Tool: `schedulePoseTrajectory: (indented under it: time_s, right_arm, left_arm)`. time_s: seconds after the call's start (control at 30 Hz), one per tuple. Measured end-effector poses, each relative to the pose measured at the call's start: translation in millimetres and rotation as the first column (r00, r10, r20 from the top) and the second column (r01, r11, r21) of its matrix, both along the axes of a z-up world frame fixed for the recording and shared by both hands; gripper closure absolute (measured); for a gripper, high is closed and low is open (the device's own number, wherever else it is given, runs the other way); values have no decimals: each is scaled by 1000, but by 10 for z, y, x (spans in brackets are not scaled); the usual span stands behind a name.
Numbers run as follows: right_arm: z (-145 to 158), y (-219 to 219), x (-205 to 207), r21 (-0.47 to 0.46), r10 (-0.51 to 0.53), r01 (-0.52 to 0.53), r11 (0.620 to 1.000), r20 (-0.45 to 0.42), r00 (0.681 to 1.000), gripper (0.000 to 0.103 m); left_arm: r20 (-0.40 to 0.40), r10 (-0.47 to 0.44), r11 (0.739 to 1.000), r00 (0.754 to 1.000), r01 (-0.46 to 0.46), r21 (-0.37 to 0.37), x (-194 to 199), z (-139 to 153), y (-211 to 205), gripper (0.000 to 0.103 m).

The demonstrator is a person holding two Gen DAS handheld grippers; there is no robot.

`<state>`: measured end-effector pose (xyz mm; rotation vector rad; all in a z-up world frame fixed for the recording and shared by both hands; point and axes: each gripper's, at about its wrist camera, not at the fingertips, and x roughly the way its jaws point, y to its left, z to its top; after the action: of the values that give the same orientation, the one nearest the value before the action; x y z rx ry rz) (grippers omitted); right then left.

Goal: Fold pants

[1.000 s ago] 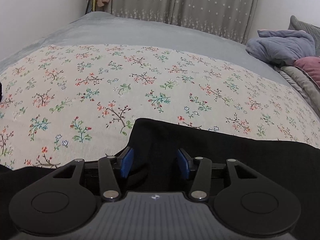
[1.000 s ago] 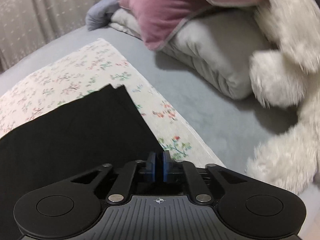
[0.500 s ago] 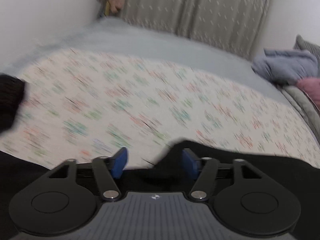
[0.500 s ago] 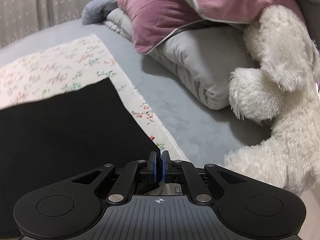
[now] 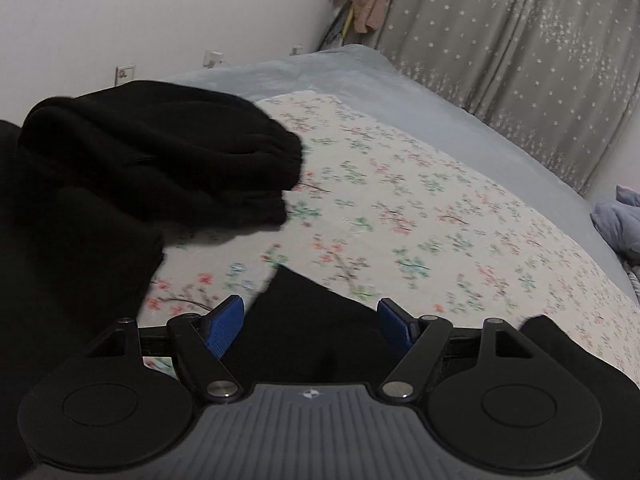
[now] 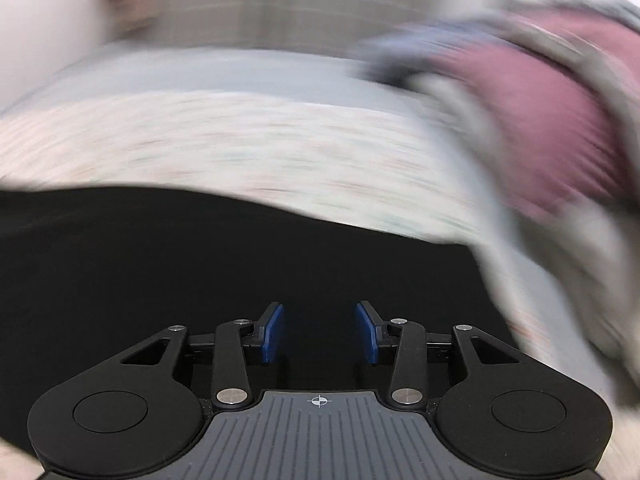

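The left gripper [image 5: 310,320] has its jaws spread wide, a point of the black pants [image 5: 304,312] lying between them, unclamped. The right gripper [image 6: 319,332] is likewise apart over flat black cloth. A heap of black clothing [image 5: 160,160] sits at ten o'clock on the floral bed cover [image 5: 440,220]. Risk: closing now could pinch a single layer, skewing the fold; the right view is motion-blurred.

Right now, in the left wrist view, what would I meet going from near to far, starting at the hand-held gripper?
Left hand-held gripper with jaws open → black pants between its fingers → floral cloth → grey-blue bed cover → star-patterned curtain.
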<state>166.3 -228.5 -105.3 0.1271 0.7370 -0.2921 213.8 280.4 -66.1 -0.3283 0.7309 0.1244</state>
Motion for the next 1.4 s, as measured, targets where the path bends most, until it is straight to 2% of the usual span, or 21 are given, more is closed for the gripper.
schedulePoseTrajectory:
  time_s: [0.07,0.17,0.27,0.37,0.4,0.47,0.5,0.53,0.63,0.67,0.7,0.73,0.77,0.8,0.9,0.97,1.07,1.2,1.3,1.4]
  right_arm:
    - [71,354,287,5,147,-147,989,14,989,64]
    - [237,845,793,37,309,-311,950,50,950,64]
    - [428,1285,1385,94,423,-432,897,96,901,64]
    - [531,1782,1983,115,537,-544,831,86,839,63]
    - [547,1943,2198,106,566,-571,814,74,821,64]
    - [559,2158,2519,97,606,-608,788,56,794,63]
    - [555,2272,2673,102,621,-622,776,50,782,63]
    - [539,2362,2818,116,632,-632,766,42,774,63]
    - [404,2522,3193,188,661,-651,735,11,750,64]
    - [352,2580,3264,221,692,-674,705,-7,722,68]
    - [290,2610,3265,240,721,-697,676,-23,692,79]
    - [248,2679,3229,238,751,-723,648,-43,659,83]
    - [243,2716,3196,215,767,-742,635,-57,639,87]
    - [254,2719,3181,206,775,-752,626,-61,629,97]
    - [364,2676,3127,168,778,-764,623,-28,628,102]
    - [479,2702,3078,120,780,-775,621,1,626,102]
    - [561,2708,3048,62,748,-749,660,41,662,103]
    - [483,2850,3074,-42,708,-707,706,36,706,103]
    - [308,2964,3150,-63,713,-712,699,-9,701,103]
    - [290,2949,3175,-50,692,-691,721,25,721,103]
  left_arm:
    - [-6,14,1000,1000,-14,-17,46,-36,107,22]
    - [-30,1,999,1000,-3,-52,135,-136,187,20]
    - [-34,-40,995,999,36,-93,220,-218,195,20]
    - [-79,-49,997,996,44,-68,321,-337,158,21]
    - [-100,-50,998,994,44,-53,341,-370,139,25]
    - [-92,-60,998,994,58,-24,331,-361,93,30]
    - [-93,-59,998,994,58,-18,336,-356,75,36]
    - [-95,-55,998,994,53,-19,318,-354,76,38]
    - [-102,-50,999,994,50,0,285,-348,57,54]
    - [-102,-51,999,993,51,-1,281,-341,54,61]
    - [-99,-48,999,994,47,-6,267,-326,45,68]
    - [-94,-41,999,995,40,-11,243,-308,45,72]
    - [-88,-26,1000,996,24,-17,223,-287,44,76]
    - [-82,-16,1000,997,15,-14,238,-279,35,78]
    - [-38,-29,998,999,31,46,218,-194,-54,79]
    - [-16,-20,999,1000,21,50,215,-156,-46,79]
    - [16,-5,1000,1000,5,30,202,-112,-14,79]
    - [4,6,999,1000,-6,52,249,-174,-42,77]
    - [-9,1,998,1000,0,69,323,-269,3,74]
    - [5,7,999,1000,-7,51,275,-213,17,76]
